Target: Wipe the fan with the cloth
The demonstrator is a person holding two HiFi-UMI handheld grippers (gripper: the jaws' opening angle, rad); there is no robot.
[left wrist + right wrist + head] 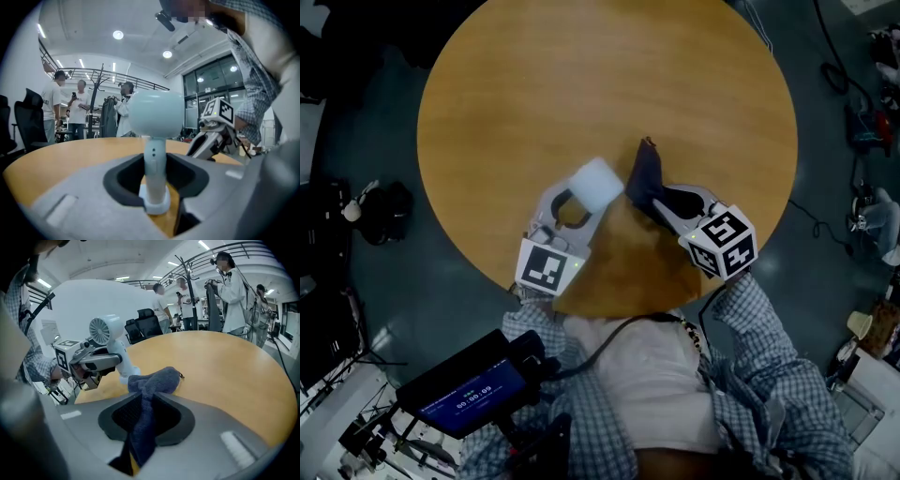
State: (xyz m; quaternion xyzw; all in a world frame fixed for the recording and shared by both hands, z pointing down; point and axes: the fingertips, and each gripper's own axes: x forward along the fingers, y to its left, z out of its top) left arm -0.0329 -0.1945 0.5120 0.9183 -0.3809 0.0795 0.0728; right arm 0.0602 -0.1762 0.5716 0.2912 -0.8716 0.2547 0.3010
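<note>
A small white fan [598, 185] stands upright near the front of the round wooden table [581, 84]. My left gripper [574, 206] is closed round its stem. In the left gripper view the stem [154, 164] rises between the jaws to the round head [154, 115], with the base low between them. A dark blue cloth [645, 176] is pinched in my right gripper [664, 200], just right of the fan. In the right gripper view the cloth [152, 383] runs out between the jaws, its bunched end resting on the tabletop. The fan [105, 331] and left gripper [96, 363] sit beyond it to the left.
The table's front edge lies close under both grippers, against the person's body. A screen device [464, 394] hangs at the lower left. Cables and gear [862, 122] lie on the floor to the right. Several people [70, 110], a coat rack and office chairs [147, 322] stand beyond the table.
</note>
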